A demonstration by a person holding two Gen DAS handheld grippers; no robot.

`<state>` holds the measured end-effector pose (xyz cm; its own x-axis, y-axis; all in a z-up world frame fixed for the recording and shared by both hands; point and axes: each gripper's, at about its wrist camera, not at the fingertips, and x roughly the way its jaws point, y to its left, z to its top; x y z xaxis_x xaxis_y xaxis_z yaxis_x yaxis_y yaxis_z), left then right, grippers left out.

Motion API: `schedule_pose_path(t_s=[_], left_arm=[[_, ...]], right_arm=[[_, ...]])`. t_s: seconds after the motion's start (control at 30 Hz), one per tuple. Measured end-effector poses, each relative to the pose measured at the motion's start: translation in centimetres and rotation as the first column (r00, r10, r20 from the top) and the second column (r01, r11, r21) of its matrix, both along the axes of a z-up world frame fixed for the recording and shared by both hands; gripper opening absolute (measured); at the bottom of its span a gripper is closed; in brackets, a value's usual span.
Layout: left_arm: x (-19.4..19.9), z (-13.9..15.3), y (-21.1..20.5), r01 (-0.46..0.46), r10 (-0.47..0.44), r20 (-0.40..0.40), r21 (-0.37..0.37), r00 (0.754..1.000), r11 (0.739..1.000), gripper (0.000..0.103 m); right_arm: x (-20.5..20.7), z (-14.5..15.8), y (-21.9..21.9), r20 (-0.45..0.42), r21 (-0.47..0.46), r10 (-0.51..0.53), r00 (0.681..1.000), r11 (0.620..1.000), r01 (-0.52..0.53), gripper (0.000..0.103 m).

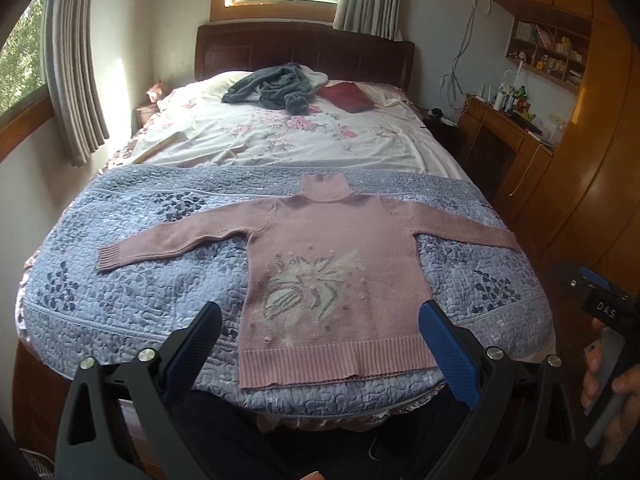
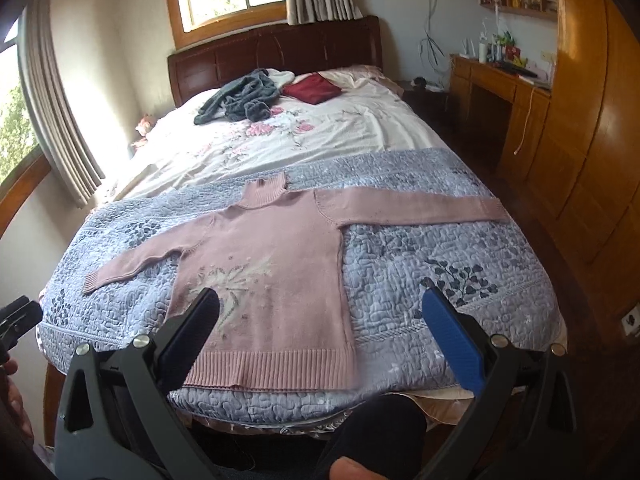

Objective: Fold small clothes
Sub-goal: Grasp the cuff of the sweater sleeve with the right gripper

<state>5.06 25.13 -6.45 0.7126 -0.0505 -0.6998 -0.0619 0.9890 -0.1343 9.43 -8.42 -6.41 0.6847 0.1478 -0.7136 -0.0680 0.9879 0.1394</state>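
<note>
My left gripper (image 1: 320, 340) and right gripper (image 2: 320, 332) both hang spread and empty off the bed's near edge. The pink sweater (image 1: 328, 264) lies flat on the blue quilt (image 1: 120, 300), hem at that edge. Pinching quilt along with knit, I judge, would drag both.

A bed (image 1: 516, 336) is carrying a blue quilt (image 1: 120, 288). A pink sweater (image 1: 332, 264) is lying flat on it. Grey clothes (image 1: 272, 88) and a red cloth (image 1: 348, 96) are resting near the headboard.
</note>
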Motion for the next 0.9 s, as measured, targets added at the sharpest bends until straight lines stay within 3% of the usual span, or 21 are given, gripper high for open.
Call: schedule_pose_path(t_s=[0.07,0.2,0.27,0.33,0.4,0.5,0.6,0.7,0.77,0.9], left_arm=[[1.4,-1.5,0.9,0.008,-0.01,-0.024,-0.081,1.0,0.997,0.099],[3.7,-3.7,0.7,0.015,-0.021,-0.062,-0.097,0.998,0.995,0.099],[4.7,-4.5,0.8,0.012,-0.021,-0.058,-0.155,0.998,0.988,0.099],[5.7,-5.4,1.2,0.002,-0.016,-0.057,-0.241,0.998,0.971,0.099],[6.7,-6.4,1.6,-0.016,-0.004,-0.063,-0.307,0.998,0.952,0.099],[8.6,-7.8,1.6,-0.054,0.024,-0.094,-0.333,0.995,0.941,0.099],[10.3,-9.0,1.8,-0.095,0.057,-0.117,-0.355,0.992,0.93,0.099],[11.9,-9.9,2.4,-0.129,0.084,-0.132,-0.387,0.988,0.913,0.099],[13.1,-10.5,2.3,-0.142,0.095,-0.142,-0.377,0.985,0.915,0.099],[15.6,-11.7,1.9,-0.157,0.1,-0.169,-0.367,0.981,0.917,0.099]], right_arm=[[2.8,-2.1,-3.8,-0.06,0.117,-0.036,0.998,0.992,0.042,0.1],[7.4,-6.6,-11.7,-0.165,0.307,-0.127,0.978,0.936,0.173,0.1],[9.7,-9.4,-16.1,-0.241,0.417,-0.177,0.954,0.869,0.266,0.09],[12.2,-12.4,-19.9,-0.326,0.51,-0.201,0.924,0.785,0.351,0.062],[14.1,-15.0,-23.4,-0.372,0.584,-0.231,0.899,0.694,0.42,0.056],[17.1,-17.8,-28.3,-0.364,0.66,-0.286,0.886,0.592,0.462,0.049],[20.3,-20.8,-33.3,-0.372,0.744,-0.349,0.86,0.442,0.501,0.044],[23.7,-23.6,-37.8,-0.389,0.785,-0.397,0.831,0.329,0.525,0.038],[25.7,-25.4,-39.9,-0.406,0.796,-0.421,0.811,0.274,0.54,0.036],[29.3,-28.6,-42.6,-0.432,0.785,-0.466,0.772,0.229,0.576,0.033]])
